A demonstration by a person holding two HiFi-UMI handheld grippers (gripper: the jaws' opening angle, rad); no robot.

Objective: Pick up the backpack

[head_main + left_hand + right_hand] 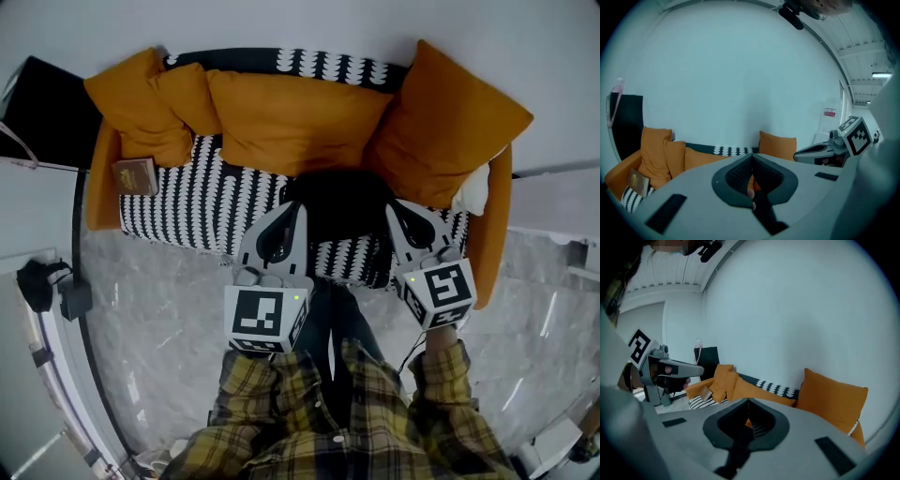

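On sofa (202,202), backpack (339,197) seems half-hidden by left gripper (294,212), right gripper (395,209).

Sofa (202,202), black-and-white pattern, stands against a plain pale wall (281,23). Orange cushions (291,122) line its back; small brown book (136,175) at its left end. Floor (159,319): grey marbled tile.

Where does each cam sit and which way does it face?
Head view: on the person's head, facing steeply down at the black backpack on the black-and-white patterned sofa; left tool, right tool, yellow plaid shirt show.
Left gripper view: on the left tool, facing along its shut jaws toward orange cushions; right tool at right.
Right gripper view: on the right tool, jaws shut, facing the same sofa; left tool at left.
Shared: orange cushions in all three.
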